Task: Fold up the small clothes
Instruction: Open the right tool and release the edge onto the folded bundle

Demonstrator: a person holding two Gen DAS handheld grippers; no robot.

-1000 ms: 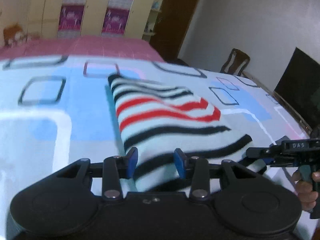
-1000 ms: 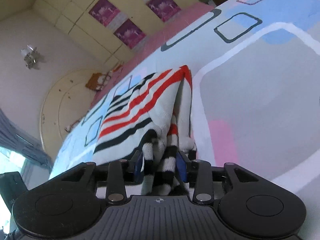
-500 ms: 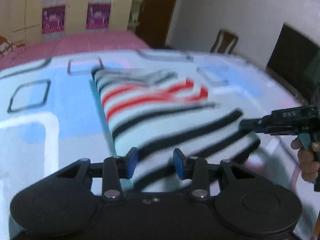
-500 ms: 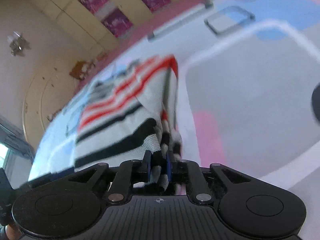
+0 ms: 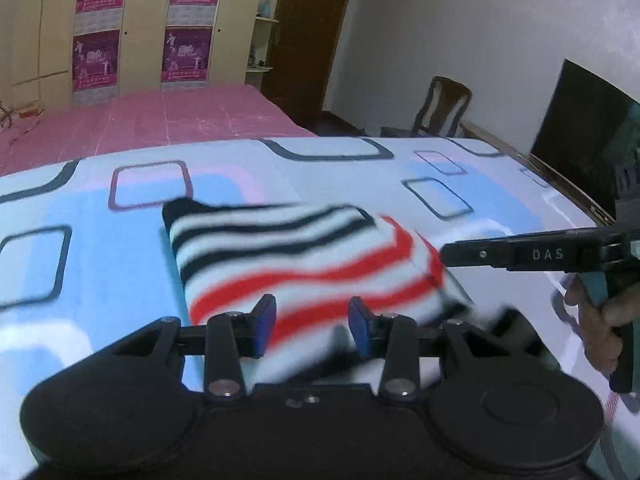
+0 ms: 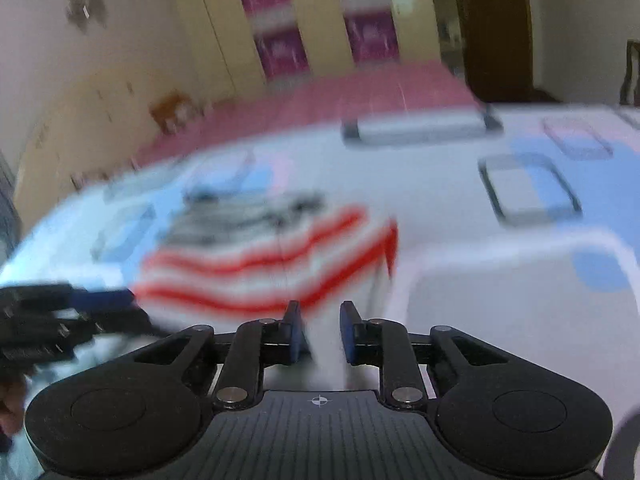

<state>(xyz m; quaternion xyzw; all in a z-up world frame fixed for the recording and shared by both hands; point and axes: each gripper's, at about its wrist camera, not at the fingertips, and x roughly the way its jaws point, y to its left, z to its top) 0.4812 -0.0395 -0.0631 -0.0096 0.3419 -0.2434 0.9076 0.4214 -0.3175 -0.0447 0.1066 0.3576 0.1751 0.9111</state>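
A small white garment (image 5: 280,264) with black and red stripes lies folded on the patterned bedsheet (image 5: 100,248). My left gripper (image 5: 312,324) is shut on its near edge, and white fabric fills the gap between the blue pads. In the blurred right wrist view the garment (image 6: 260,264) spreads ahead, and my right gripper (image 6: 320,336) has its jaws closing on a strip of the white fabric between them. The right gripper (image 5: 444,256) also reaches the garment's red-striped right edge in the left wrist view, held by a person's hand (image 5: 600,320). At the left of the right wrist view shows the left gripper (image 6: 100,300).
A pink bedspread (image 5: 160,120) lies beyond the sheet, in front of a wardrobe with purple posters (image 5: 184,52). A wooden chair (image 5: 444,108) and a dark screen (image 5: 580,128) stand at the right by the wall. The bed's right edge runs close to the screen.
Both grippers have carried the garment's near, black-striped edge forward, so the red stripes now lie nearest. The right wrist view has rolled to level.
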